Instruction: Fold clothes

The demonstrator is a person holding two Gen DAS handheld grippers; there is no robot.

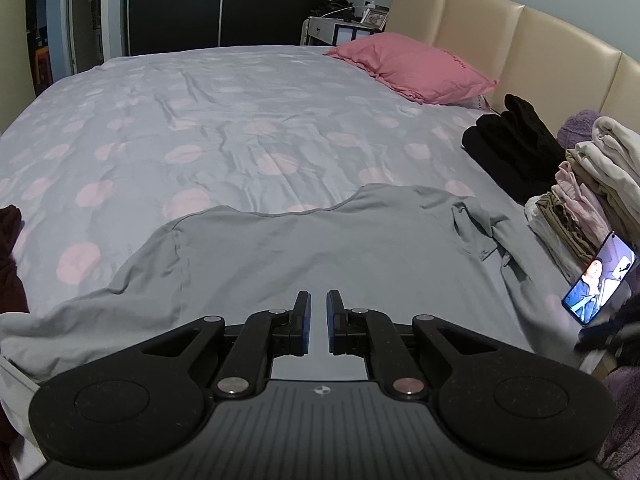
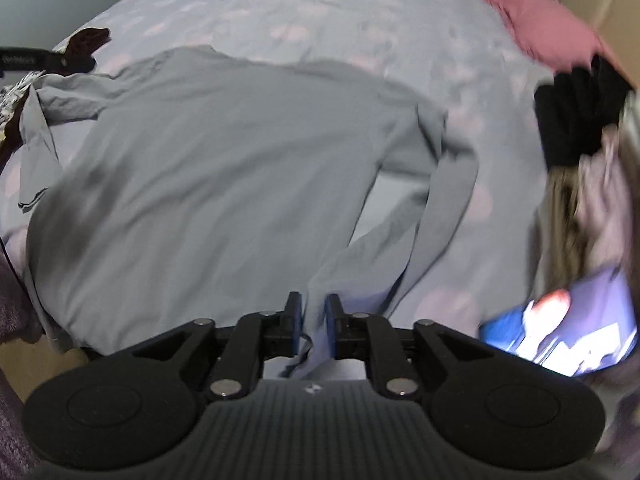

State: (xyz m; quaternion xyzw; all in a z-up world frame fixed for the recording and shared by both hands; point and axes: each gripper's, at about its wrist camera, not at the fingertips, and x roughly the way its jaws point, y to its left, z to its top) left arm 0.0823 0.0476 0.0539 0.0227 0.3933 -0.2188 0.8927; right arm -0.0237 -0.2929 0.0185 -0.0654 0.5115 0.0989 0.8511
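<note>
A grey long-sleeved shirt (image 1: pixel 320 248) lies spread flat on the dotted bedsheet (image 1: pixel 240 120), close to the near edge of the bed. My left gripper (image 1: pixel 318 300) hovers just over the shirt's lower body, its fingers drawn nearly together with nothing between them. In the right wrist view the same shirt (image 2: pixel 200 160) fills the middle, blurred by motion. Its right sleeve (image 2: pixel 400 232) runs down toward my right gripper (image 2: pixel 313 304), which is shut on the sleeve's end. The cloth hangs between the blue pads.
A pink pillow (image 1: pixel 416 66) rests against the beige headboard (image 1: pixel 520 40). A black garment (image 1: pixel 512 144), a stack of folded clothes (image 1: pixel 592 184) and a lit phone (image 1: pixel 600 284) line the right side. A dark maroon garment (image 1: pixel 10 248) sits at the left edge.
</note>
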